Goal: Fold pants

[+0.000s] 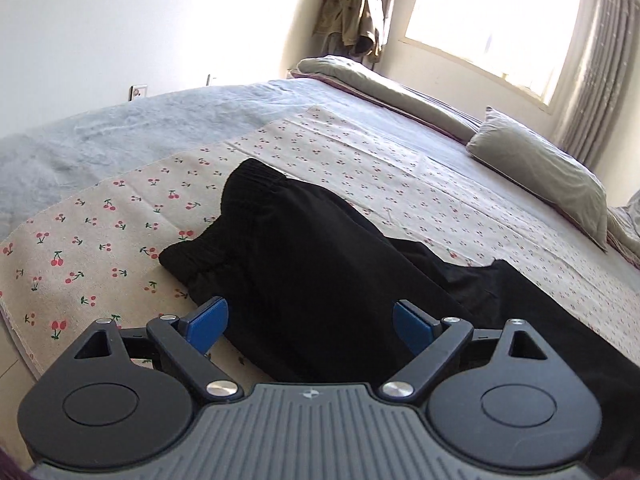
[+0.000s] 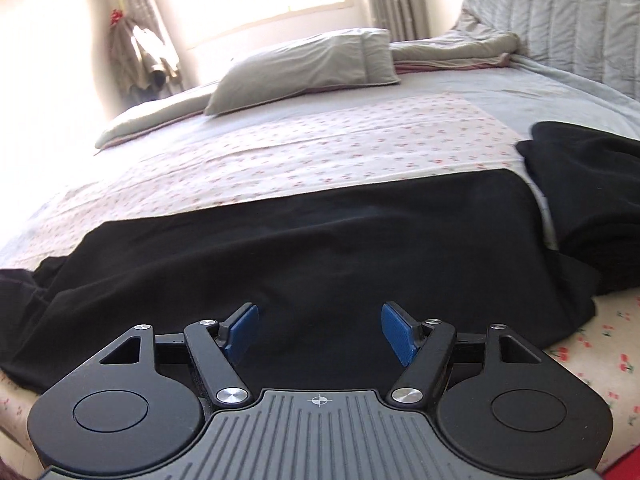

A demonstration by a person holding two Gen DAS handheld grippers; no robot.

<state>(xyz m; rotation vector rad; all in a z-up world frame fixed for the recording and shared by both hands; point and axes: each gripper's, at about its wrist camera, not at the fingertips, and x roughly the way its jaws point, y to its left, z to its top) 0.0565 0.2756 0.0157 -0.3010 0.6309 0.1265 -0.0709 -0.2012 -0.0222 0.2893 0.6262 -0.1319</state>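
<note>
Black pants (image 1: 304, 264) lie on a cherry-print cloth (image 1: 100, 240) on the bed. In the left wrist view the elastic waistband (image 1: 256, 176) is bunched at the far end, and the legs run to the lower right. My left gripper (image 1: 310, 326) is open, its blue pads on either side of the pants near the waist, holding nothing. In the right wrist view the pants' legs (image 2: 304, 248) lie flat across the cloth (image 2: 320, 140). My right gripper (image 2: 318, 332) is open just above the near edge of the fabric, empty.
A grey pillow (image 1: 548, 168) and a folded grey quilt (image 1: 384, 80) lie at the head of the bed under a bright window (image 1: 492, 20). Another pile of black cloth (image 2: 592, 200) sits at the right. Clothes hang in the corner (image 1: 352, 12).
</note>
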